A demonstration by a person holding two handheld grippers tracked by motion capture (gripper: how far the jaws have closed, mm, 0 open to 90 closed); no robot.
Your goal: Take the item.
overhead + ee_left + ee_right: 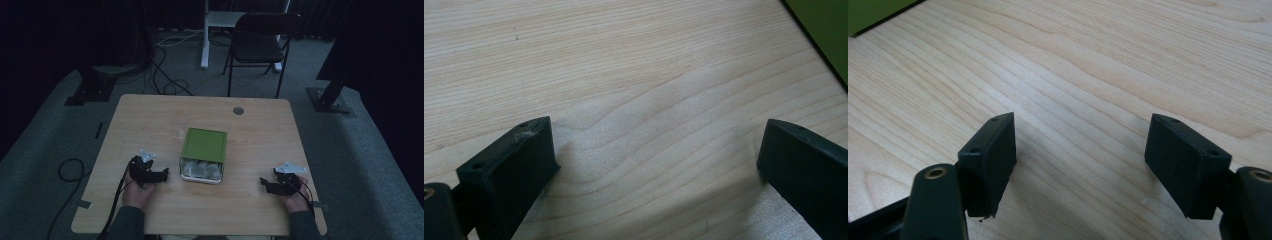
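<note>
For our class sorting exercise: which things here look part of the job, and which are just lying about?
Likely in play:
green box with pale packets
left gripper, jaws open
right gripper, jaws open

Just lying about:
folding chair
floor cables

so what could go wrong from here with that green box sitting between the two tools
Two risks, both judgement. The green box has an open near side with pale packets showing; a nudge from the left tool, close beside it, might spill them. Both tools, the right tool included, rest low on the table with jaws open and empty, so sliding could scrape the wood.
</note>
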